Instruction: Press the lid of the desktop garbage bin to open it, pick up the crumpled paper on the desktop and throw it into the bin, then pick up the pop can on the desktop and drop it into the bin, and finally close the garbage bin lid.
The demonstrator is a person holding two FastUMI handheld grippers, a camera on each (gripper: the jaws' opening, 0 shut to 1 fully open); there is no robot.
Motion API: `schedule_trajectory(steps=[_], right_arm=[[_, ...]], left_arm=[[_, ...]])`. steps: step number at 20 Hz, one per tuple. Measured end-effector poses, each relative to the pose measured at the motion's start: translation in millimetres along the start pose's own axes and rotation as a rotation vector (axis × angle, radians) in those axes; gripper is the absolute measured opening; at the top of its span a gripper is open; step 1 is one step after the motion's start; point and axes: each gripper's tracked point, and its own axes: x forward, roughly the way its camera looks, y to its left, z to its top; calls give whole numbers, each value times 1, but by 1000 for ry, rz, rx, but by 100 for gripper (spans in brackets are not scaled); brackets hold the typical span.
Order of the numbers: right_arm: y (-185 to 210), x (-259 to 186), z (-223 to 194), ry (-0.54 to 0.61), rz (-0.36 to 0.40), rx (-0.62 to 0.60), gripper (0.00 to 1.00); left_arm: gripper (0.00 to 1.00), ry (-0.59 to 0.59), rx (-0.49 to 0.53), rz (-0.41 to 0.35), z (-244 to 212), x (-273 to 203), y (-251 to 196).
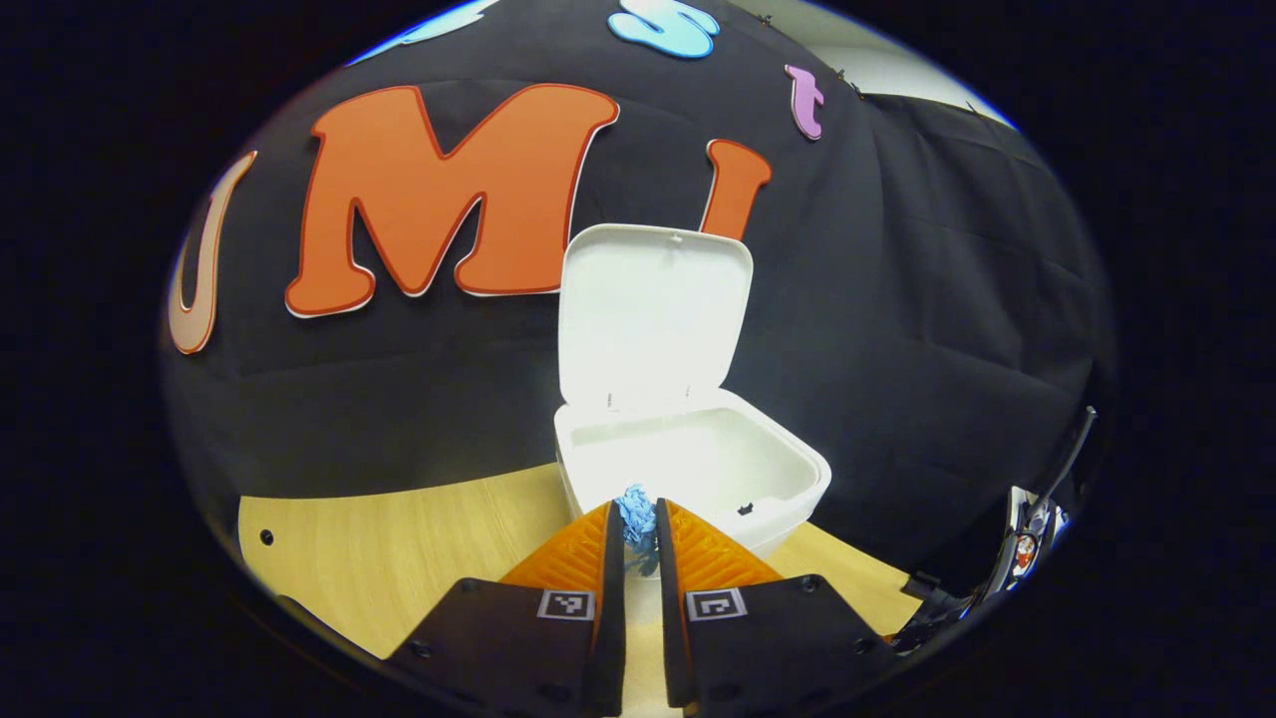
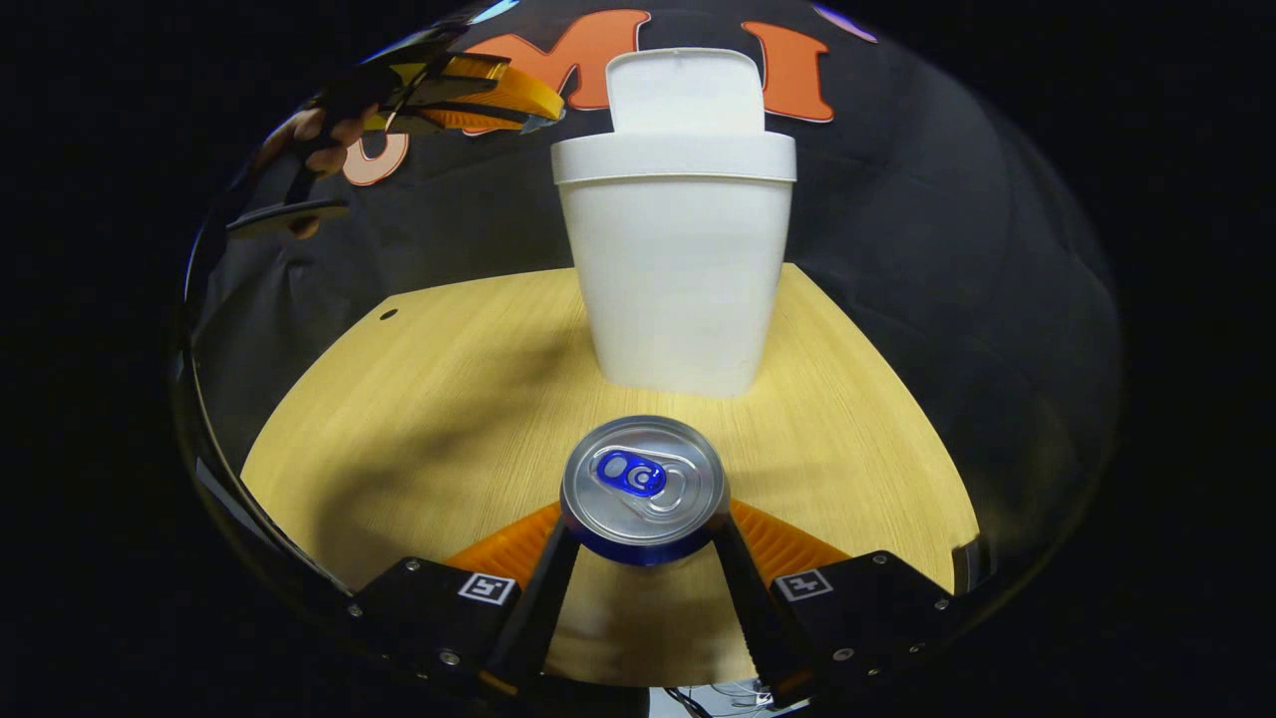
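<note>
staged recording booth, not lived-in room: black cloth wall (image 1: 947,299) draped behind and to side, light wood tabletop (image 2: 419,399) with drilled hole, white bin (image 2: 678,269) set out on it

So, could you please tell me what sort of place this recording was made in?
It looks like a staged recording booth, not a home: black cloth wall, a bare wooden tabletop, and just a white lidded bin and a pop can as props.
</note>
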Motion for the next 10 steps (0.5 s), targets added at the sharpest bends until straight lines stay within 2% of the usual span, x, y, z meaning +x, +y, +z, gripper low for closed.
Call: schedule_trajectory(steps=[1, 2, 3, 10], right_arm=[[-2, -2, -2, 1, 2, 3, 80], [-3, -2, -3, 3, 1, 6, 75], [-4, -2, -3, 5, 3, 10, 80], [-26, -8, -2, 2, 1, 32, 80]], left_arm=[[19, -9, 2, -2, 4, 7, -5], [19, -17, 3, 0, 6, 10, -6], [19, -27, 1, 10, 8, 14, -6], [21, -49, 33, 27, 9, 39, -10]])
